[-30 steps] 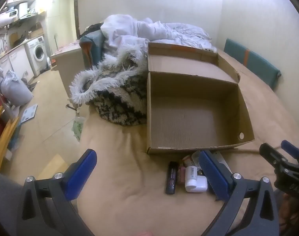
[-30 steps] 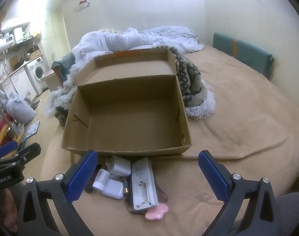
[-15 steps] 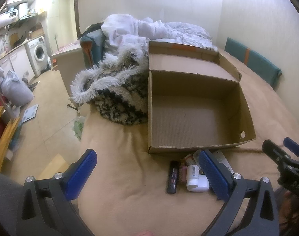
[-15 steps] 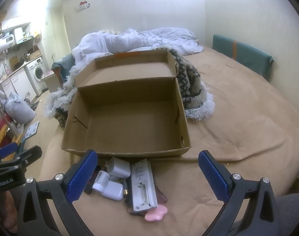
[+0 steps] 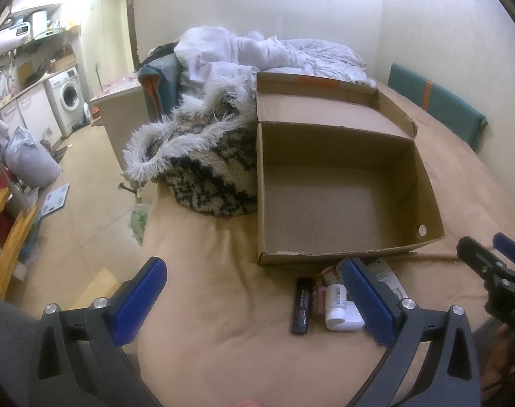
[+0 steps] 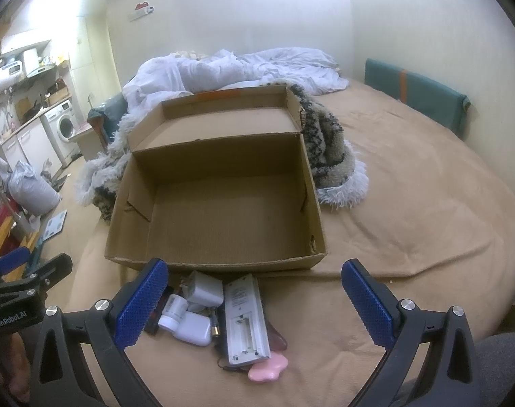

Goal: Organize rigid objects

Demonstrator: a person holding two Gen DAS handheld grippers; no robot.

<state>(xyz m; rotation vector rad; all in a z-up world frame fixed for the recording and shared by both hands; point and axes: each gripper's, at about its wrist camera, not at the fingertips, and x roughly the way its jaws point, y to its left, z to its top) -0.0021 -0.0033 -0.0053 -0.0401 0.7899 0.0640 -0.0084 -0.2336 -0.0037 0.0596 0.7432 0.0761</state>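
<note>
An empty open cardboard box [image 5: 342, 200] [image 6: 220, 210] sits on the tan bed. In front of its near wall lies a small pile: a black marker [image 5: 301, 305], a white bottle [image 5: 336, 302] [image 6: 173, 312], white chargers [image 6: 204, 291], a white remote [image 6: 245, 318] lying back up with its battery bay open, and a pink piece [image 6: 269, 371]. My left gripper [image 5: 254, 305] is open and empty, left of the pile. My right gripper [image 6: 254, 305] is open and empty, just above the pile's right side.
A furry black-and-white blanket [image 5: 203, 156] [image 6: 328, 149] lies against the box's far side, with white bedding [image 5: 257, 54] behind it. A teal cushion [image 6: 416, 96] leans on the right wall. The bed edge drops to the floor on the left [image 5: 87, 183].
Both grippers have drifted slightly back from the box; the views shifted a little. Both stay open and nothing on the bed has moved.
</note>
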